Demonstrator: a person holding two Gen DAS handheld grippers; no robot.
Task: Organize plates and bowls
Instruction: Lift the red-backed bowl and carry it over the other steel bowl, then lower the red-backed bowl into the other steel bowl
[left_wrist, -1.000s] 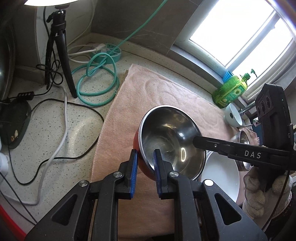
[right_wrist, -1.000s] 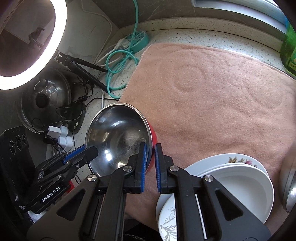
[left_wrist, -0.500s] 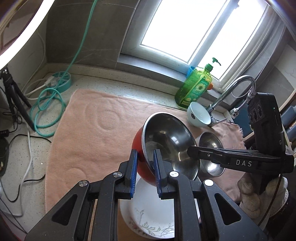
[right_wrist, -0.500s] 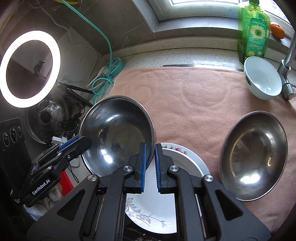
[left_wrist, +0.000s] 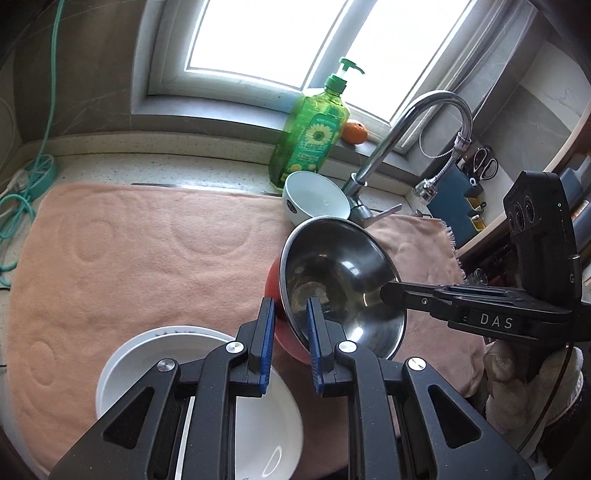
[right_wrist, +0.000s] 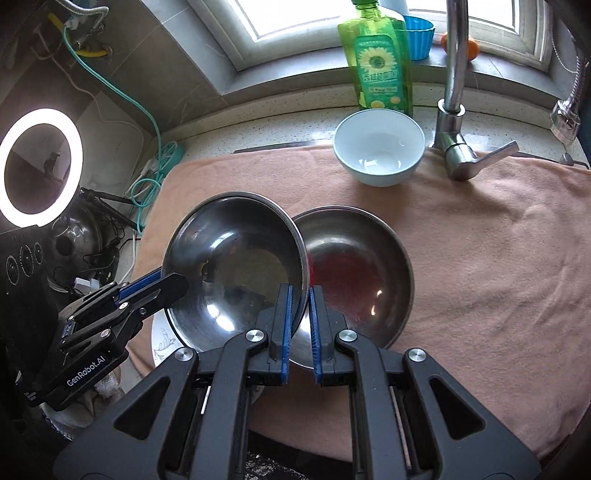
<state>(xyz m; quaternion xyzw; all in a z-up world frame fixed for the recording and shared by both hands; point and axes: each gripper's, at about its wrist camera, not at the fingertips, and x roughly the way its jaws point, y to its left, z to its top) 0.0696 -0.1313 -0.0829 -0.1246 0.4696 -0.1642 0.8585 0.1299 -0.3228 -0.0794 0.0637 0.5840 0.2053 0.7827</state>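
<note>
Both grippers have the red-sided steel bowl (right_wrist: 236, 266) by its thin rim: the left gripper (left_wrist: 290, 345) is clamped on the edge at the bowl's nine o'clock, the right gripper (right_wrist: 299, 325) on the edge opposite, jaws closed tight on the metal. The bowl hangs tilted above the pink towel (right_wrist: 480, 258), overlapping the second steel bowl (right_wrist: 362, 273) that rests at its three o'clock. I'd judge it light and rigid but slick, polished steel that could pivot in a one-sided pinch, so opposite rim holds suit it. The white plates (left_wrist: 258, 424) sit at seven o'clock, the ceramic bowl (right_wrist: 378, 151) near the tap; those are the breakables.
</note>
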